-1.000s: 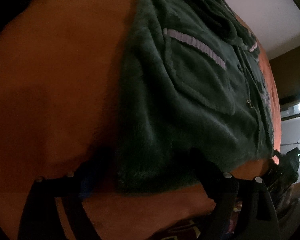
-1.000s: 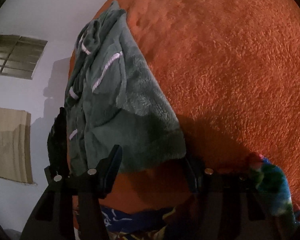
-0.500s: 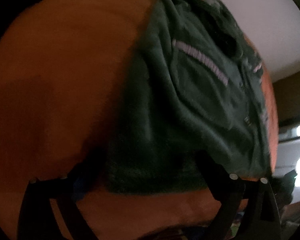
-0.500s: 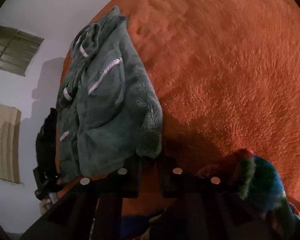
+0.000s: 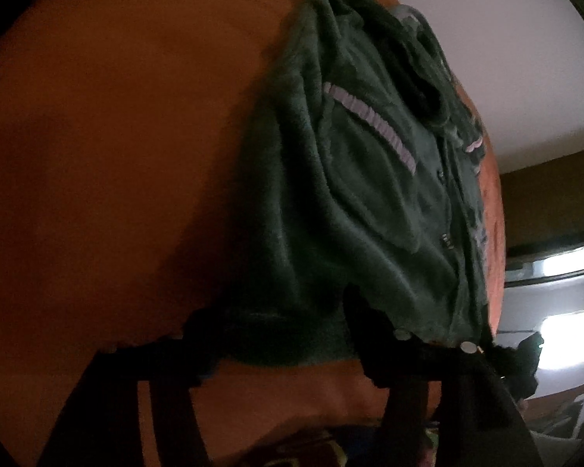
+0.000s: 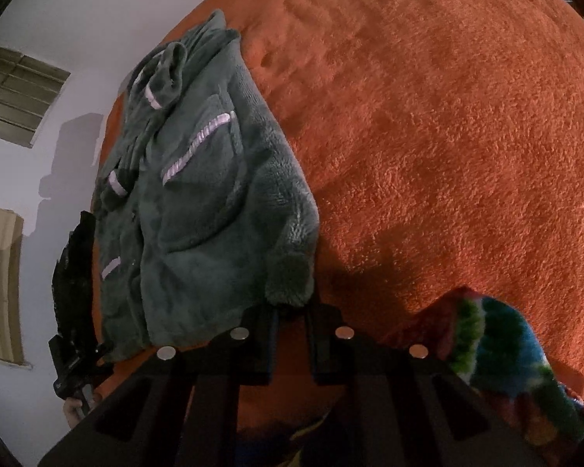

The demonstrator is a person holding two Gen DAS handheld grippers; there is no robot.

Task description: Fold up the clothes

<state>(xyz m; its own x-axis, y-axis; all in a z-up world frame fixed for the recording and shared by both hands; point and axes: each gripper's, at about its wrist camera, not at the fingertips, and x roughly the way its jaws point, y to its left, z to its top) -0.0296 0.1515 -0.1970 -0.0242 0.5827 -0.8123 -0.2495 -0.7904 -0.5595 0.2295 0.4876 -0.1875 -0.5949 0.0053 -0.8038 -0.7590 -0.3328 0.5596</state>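
Note:
A dark green fleece jacket (image 5: 354,202) with pale lilac trim lies on an orange blanket (image 5: 116,136). My left gripper (image 5: 276,323) straddles its near hem: the jaws are closing, the hem lies between them, and I see no firm pinch. My right gripper (image 6: 292,311) is shut on the jacket's (image 6: 198,210) near right corner, which bunches up above the fingertips. The left gripper (image 6: 74,303) shows as a black shape at the jacket's left edge in the right wrist view, with a hand below it.
A multicoloured fleece item (image 6: 518,362) lies on the orange blanket (image 6: 447,136) at the lower right. A white wall with a barred window (image 6: 15,97) stands beyond the bed's far edge. Bright white furniture (image 5: 556,303) is at the right.
My right gripper closed from open onto the jacket's near corner. The left jaws came inward around the hem, and the left view rolled and tilted.

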